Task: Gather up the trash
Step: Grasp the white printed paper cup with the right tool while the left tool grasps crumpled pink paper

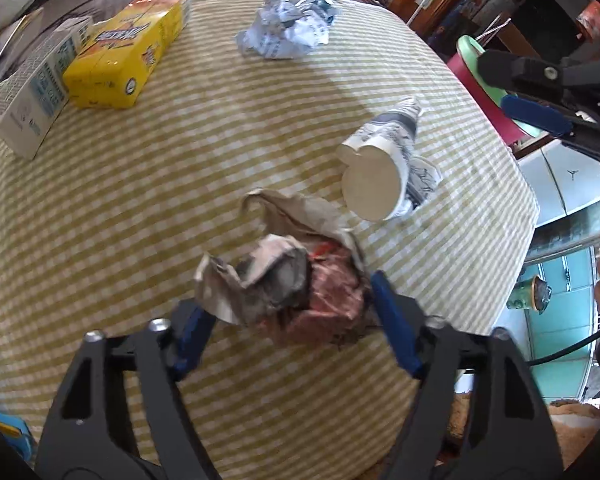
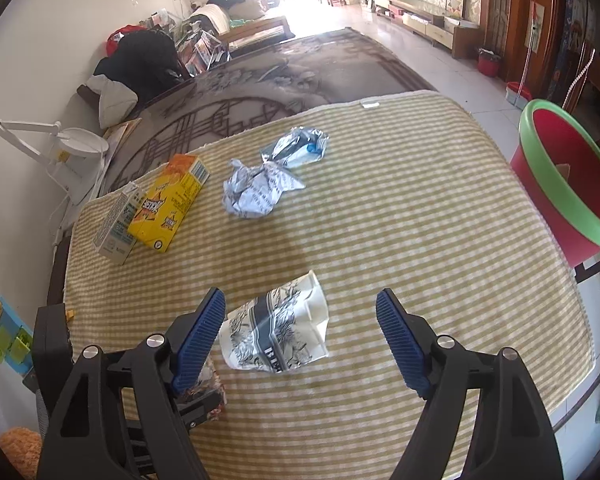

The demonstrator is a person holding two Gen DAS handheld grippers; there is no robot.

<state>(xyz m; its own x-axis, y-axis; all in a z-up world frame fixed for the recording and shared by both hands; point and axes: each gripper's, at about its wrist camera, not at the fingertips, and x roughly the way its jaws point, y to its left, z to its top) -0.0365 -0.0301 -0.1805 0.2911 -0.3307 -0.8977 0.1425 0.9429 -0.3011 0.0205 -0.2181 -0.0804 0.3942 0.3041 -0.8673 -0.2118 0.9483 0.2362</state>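
Observation:
A crumpled brown and red paper wad (image 1: pixel 284 280) lies on the striped tablecloth (image 1: pixel 220 140). My left gripper (image 1: pixel 288 292) is around it, and both blue pads touch its sides. A flattened paper cup (image 2: pixel 280 332) with a dark printed pattern lies on its side, also seen from its base as the cup (image 1: pixel 376 176). My right gripper (image 2: pixel 300 294) stands open astride the cup, with the right pad well clear of it. That right gripper (image 1: pixel 532 108) also shows at the table's right edge. A red bin with a green rim (image 2: pixel 560 184) stands past the table's right side.
A yellow box (image 2: pixel 172 200) and a white carton (image 2: pixel 118 224) lie at the far left of the cloth. A crumpled blue-white paper (image 2: pixel 256 192) and a foil wrapper (image 2: pixel 296 146) lie at the far middle. A dark patterned rug (image 2: pixel 260 80) is beyond the table.

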